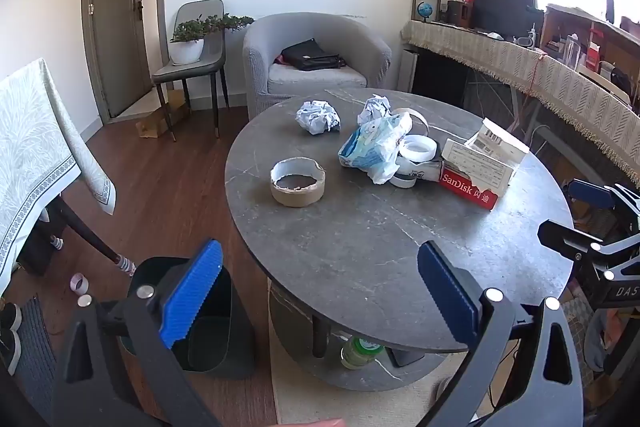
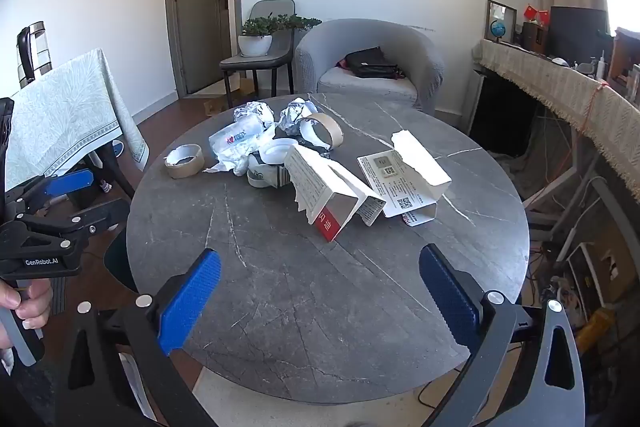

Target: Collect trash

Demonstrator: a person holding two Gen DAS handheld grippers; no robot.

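Observation:
Trash lies on a round grey stone table [image 1: 360,235] [image 2: 304,307]: a brown tape roll [image 1: 297,181] [image 2: 184,161], two crumpled paper balls [image 1: 318,117] [image 2: 254,114], a plastic bag [image 1: 376,149] [image 2: 240,143], white tape rolls [image 1: 418,149] and torn SanDisk cartons [image 1: 478,167] [image 2: 332,199]. A black bin [image 1: 208,327] stands on the floor left of the table. My left gripper [image 1: 320,295] is open and empty above the table's near left edge. My right gripper [image 2: 320,299] is open and empty above the near edge.
A grey armchair [image 1: 316,59] with a black bag stands behind the table. A chair with a potted plant [image 1: 188,47] is by the door. A cloth-covered table [image 1: 36,147] stands at left, a covered sideboard [image 1: 540,79] at right. A bottle [image 1: 360,351] sits on the lower shelf.

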